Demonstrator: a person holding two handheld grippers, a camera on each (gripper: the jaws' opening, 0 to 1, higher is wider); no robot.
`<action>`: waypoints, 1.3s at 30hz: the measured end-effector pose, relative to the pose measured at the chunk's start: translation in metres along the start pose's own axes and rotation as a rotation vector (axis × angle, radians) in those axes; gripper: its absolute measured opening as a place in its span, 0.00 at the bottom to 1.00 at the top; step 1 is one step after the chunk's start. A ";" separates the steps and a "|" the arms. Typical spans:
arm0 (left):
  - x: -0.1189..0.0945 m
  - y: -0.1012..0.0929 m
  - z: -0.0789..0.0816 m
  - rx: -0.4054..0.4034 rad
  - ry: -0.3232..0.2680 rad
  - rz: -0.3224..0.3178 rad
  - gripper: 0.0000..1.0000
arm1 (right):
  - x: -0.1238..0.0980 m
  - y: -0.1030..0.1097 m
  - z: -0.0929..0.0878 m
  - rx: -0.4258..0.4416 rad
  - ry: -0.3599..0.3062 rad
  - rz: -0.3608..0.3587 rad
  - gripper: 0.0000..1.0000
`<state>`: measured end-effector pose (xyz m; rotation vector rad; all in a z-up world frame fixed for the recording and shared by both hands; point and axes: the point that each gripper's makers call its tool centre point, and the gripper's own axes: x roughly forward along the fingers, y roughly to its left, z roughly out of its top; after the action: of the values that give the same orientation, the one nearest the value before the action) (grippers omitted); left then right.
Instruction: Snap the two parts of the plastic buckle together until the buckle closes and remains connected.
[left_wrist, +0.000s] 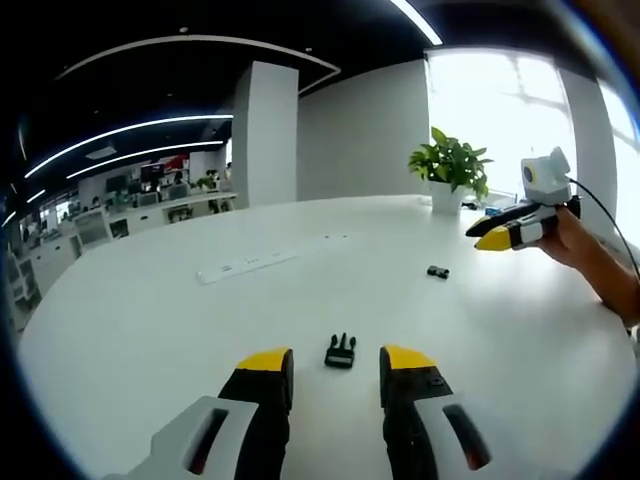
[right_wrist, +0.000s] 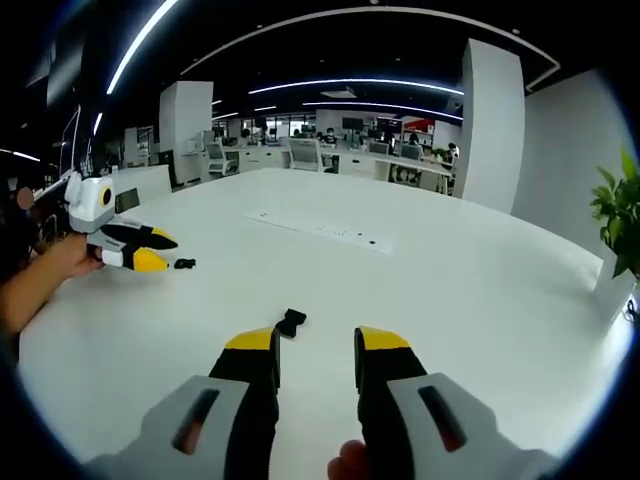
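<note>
Two buckle parts, pronged (left_wrist: 340, 351) and small (left_wrist: 437, 271), lie apart on the surface (left_wrist: 150, 320); left tongs (left_wrist: 337, 366) and right tongs (right_wrist: 315, 347) gape, holding nothing.

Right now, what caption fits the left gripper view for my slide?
Open left gripper faces a black buckle part on the white table.

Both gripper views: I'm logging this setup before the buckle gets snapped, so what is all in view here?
Pronged buckle half: one, black, on the table ahead of the left tongs.
Socket buckle half: one, black, on the table ahead of the right tongs.
Power strip: one, white, mid-table.
Plant: one, green, white pot, table's far edge.
Table: one, white.
Pillar: one, white, behind the table.
Tongs: two, yellow-tipped, both open, empty.
Hand: holding the right tongs.
</note>
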<state>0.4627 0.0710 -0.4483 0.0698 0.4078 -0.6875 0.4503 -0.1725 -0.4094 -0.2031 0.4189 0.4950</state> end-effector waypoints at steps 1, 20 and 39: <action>0.000 0.000 0.000 -0.001 0.000 0.000 0.35 | 0.000 0.000 0.000 0.000 0.000 0.000 0.29; 0.005 -0.001 -0.007 0.018 0.024 -0.017 0.32 | 0.002 0.001 -0.002 -0.002 0.004 0.006 0.29; 0.017 -0.006 -0.010 0.035 0.033 -0.037 0.25 | 0.003 0.001 -0.003 -0.009 0.005 0.008 0.29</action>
<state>0.4674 0.0579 -0.4641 0.1074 0.4295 -0.7304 0.4511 -0.1716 -0.4130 -0.2116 0.4229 0.5040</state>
